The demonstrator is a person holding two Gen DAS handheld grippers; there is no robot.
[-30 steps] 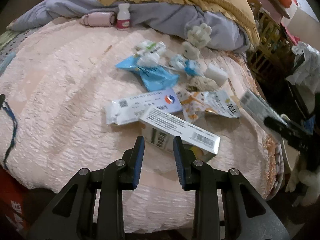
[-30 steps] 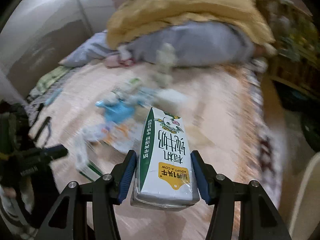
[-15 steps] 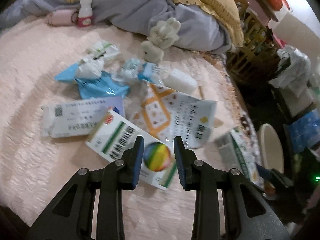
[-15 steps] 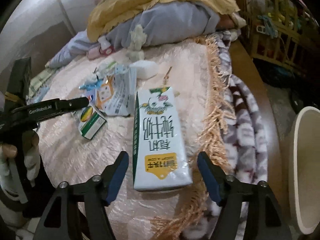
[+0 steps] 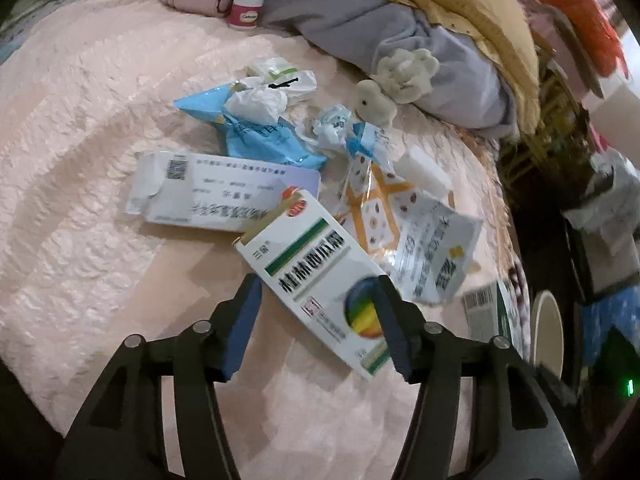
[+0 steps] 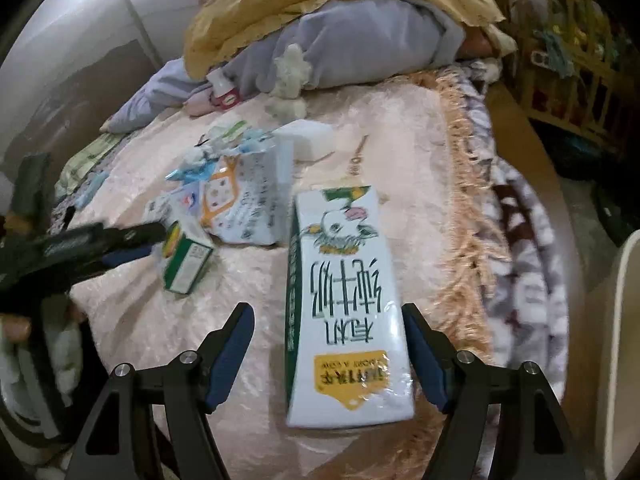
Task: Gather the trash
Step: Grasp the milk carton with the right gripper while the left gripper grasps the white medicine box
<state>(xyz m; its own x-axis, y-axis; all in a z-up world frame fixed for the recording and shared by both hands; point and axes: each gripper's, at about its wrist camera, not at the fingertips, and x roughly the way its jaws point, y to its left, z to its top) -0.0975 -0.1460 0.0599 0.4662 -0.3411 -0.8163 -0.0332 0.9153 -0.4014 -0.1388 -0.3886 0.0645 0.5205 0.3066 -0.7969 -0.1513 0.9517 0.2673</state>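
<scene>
The left hand-held gripper [image 5: 316, 320] is spread wide, its blue-padded fingers [image 5: 240, 328] straddling the near end of a white medicine box [image 5: 320, 280] with a green stripe and a rainbow disc; the box lies flat on the pink bedspread [image 5: 80, 200] between the fingers, and whether the pads touch its sides cannot be told. Just beyond it, partly tucked under its far corner, lies a flattened white carton [image 5: 212, 192] printed with a QR code; to the right is an orange-patterned white snack bag [image 5: 412, 232]. Farther back are a blue wrapper [image 5: 260, 136], crumpled tissue [image 5: 256, 100] and a white foam block [image 5: 424, 172], then a small plush toy [image 5: 384, 92] against a heap of grey and yellow bedding [image 5: 400, 24], with a little pink-labelled bottle [image 5: 246, 0] standing at the back. The right hand-held gripper [image 6: 328, 348] is likewise released, fingers [image 6: 230, 356] well apart, with a white-and-green milk carton [image 6: 344, 304] showing a cartoon cow lying lengthwise on the bedspread between them, nearer the right finger and clear of the left one. It lies close to the fringed edge [image 6: 464, 216] of the bedspread. To the left in this view, the other gripper reaches over the medicine box [image 6: 186, 260], with the snack bag [image 6: 244, 200] just behind it. A pale bin rim [image 6: 624, 320] shows at the far right, beside the bed.
</scene>
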